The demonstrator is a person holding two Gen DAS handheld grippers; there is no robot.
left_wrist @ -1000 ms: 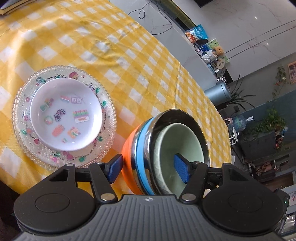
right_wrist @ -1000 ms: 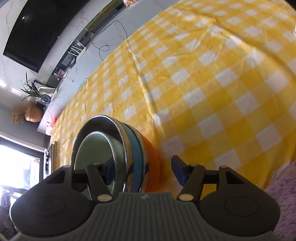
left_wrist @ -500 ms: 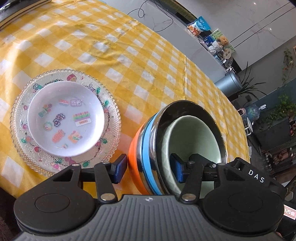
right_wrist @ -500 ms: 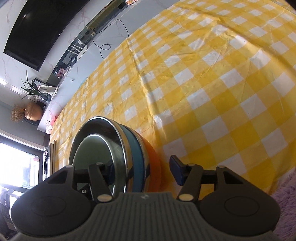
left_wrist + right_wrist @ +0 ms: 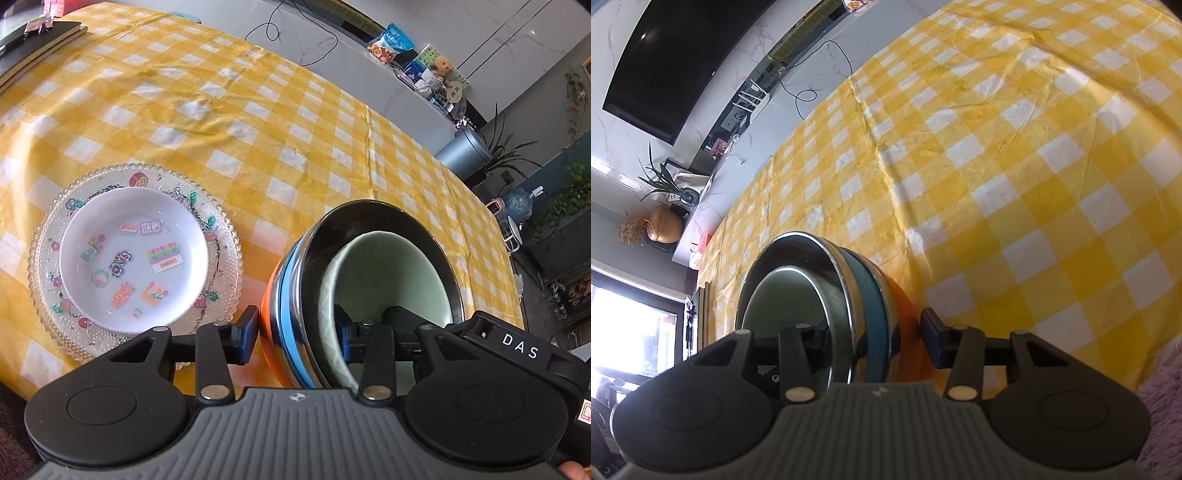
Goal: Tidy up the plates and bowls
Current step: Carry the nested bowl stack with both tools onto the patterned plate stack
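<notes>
Bowl stack (image 5: 295,325), beside plates (image 5: 133,258) on cloth (image 5: 258,129), is being straddled at opposite rims by L gripper (image 5: 295,332) & R gripper (image 5: 879,339); jaws closing, not yet clamped. Next, probably: firm grip, then level lift w/ both

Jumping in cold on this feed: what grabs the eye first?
The nested bowl stack, near the table's front edge: a pale green bowl sits inside a steel one above blue and orange rims. The left gripper and right gripper each straddle its wall on opposite sides, jaws closing. Left of it, a white sticker-dotted dish rests on a beaded glass plate on the yellow checked tablecloth.
</notes>
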